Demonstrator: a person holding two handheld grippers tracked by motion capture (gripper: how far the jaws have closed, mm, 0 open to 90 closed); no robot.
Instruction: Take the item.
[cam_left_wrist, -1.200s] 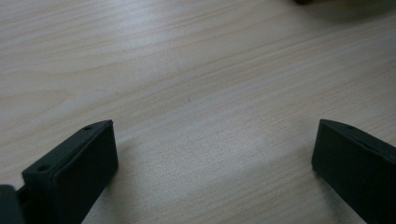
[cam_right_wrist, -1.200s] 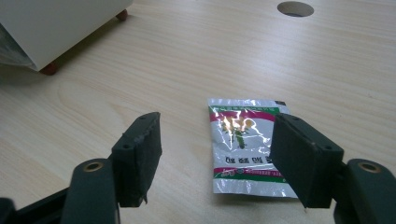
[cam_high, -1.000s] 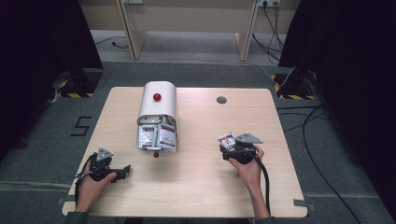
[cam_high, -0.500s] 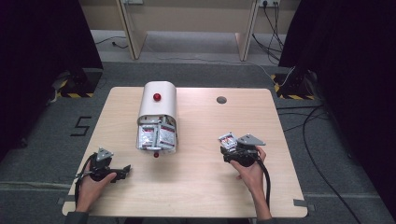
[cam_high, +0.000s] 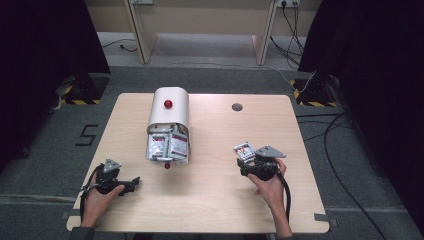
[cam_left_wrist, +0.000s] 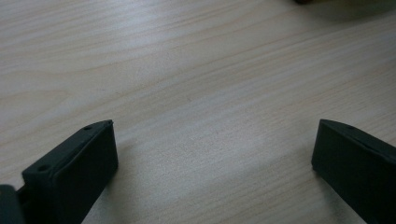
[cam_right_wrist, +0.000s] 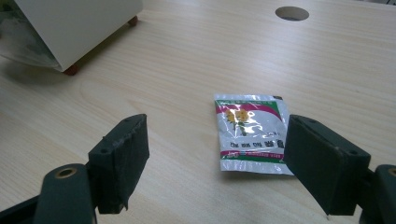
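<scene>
Sachet (cam_right_wrist: 251, 135) is seen lying flat on table (cam_right_wrist: 187, 60), just ahead of right gripper (cam_right_wrist: 215, 154), jaws wide, nothing gripped; print legible in right gripper view. White dispenser (cam_high: 169, 125) w/ more sachets sits apart. Left gripper (cam_left_wrist: 212, 154) open, empty.

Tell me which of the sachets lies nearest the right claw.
The lone sachet flat on the bare table, just ahead of the open right claw. The other sachets sit packed inside the white dispenser box.

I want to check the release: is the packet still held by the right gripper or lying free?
Lying free. The packet lies flat on the table; the right gripper stands open around it.
</scene>
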